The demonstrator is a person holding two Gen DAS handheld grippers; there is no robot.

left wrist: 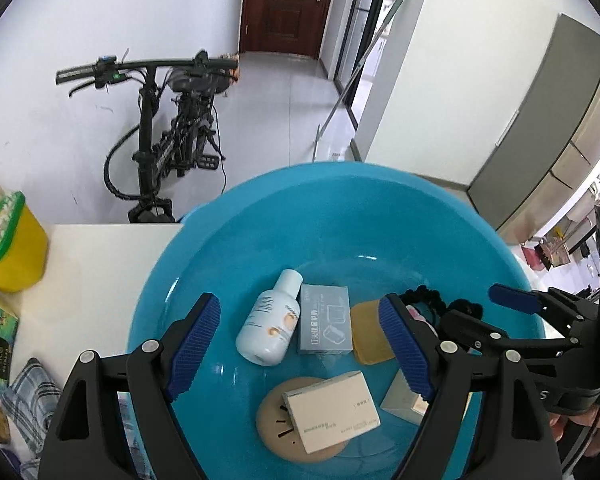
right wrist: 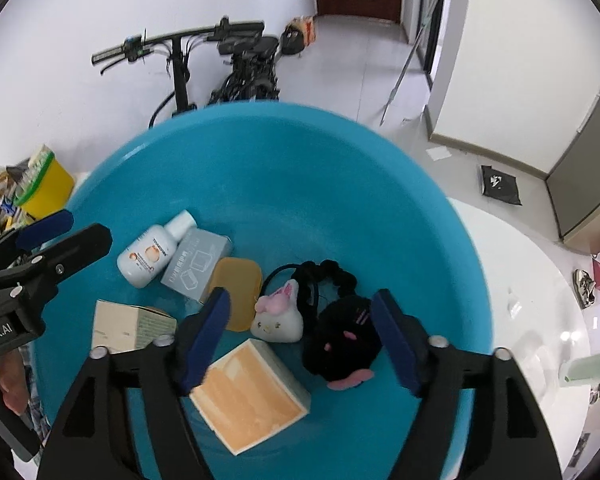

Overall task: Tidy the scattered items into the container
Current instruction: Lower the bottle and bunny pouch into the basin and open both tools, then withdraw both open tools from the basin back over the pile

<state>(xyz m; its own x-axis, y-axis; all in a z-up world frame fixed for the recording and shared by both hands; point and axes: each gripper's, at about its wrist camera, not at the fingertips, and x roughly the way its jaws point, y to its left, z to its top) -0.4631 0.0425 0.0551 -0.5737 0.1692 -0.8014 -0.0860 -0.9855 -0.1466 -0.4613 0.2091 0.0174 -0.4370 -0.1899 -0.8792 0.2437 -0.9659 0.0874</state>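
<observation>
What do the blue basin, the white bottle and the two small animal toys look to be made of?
Blue basin: likely smooth plastic, glossy, with soft glare on its wall. White bottle: probably plastic, satin-smooth with a printed label. White bunny toy and black toy: soft plush fabric, fuzzy and matte, with stitched-looking pink details.

basin (left wrist: 204,248) turquoise | bottle (left wrist: 269,326) white, peach print | carton (left wrist: 325,325) grey-blue | soap (right wrist: 236,294) amber | plush toy (right wrist: 342,340) black, pink | cloth (left wrist: 30,394) blue-grey plaid | bin (left wrist: 18,256) yellow, green rim
</observation>
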